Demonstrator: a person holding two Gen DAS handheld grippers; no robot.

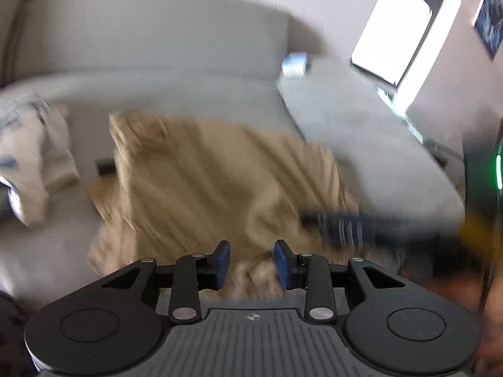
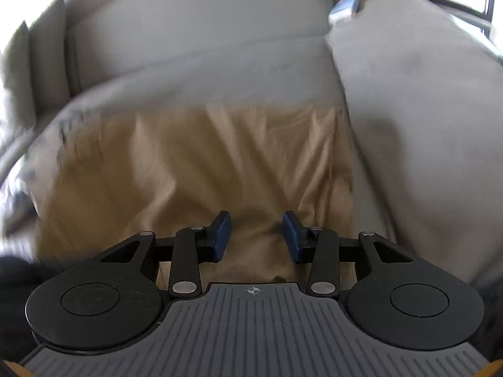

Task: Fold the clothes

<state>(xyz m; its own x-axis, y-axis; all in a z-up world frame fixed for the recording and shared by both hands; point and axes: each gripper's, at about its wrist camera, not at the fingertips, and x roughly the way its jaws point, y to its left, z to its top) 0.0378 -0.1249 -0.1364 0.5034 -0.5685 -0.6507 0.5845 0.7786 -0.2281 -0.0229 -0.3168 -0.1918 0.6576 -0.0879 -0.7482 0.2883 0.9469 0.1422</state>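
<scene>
A tan garment (image 1: 201,176) lies spread and wrinkled on a grey sofa seat (image 1: 176,94); the frames are motion-blurred. My left gripper (image 1: 251,262) is open just above the garment's bunched near edge, with cloth showing between its blue pads. The same tan garment (image 2: 195,169) fills the middle of the right wrist view. My right gripper (image 2: 257,235) is open over its near edge, holding nothing. The right gripper also shows as a dark blurred shape in the left wrist view (image 1: 349,223), to the right over the garment.
A pile of pale clothes (image 1: 34,154) lies on the seat at the left. The sofa backrest (image 2: 201,25) is behind and a grey cushion (image 2: 424,110) at the right. A small blue-white object (image 1: 294,62) sits in the sofa's corner. A bright window (image 1: 399,22) is at the upper right.
</scene>
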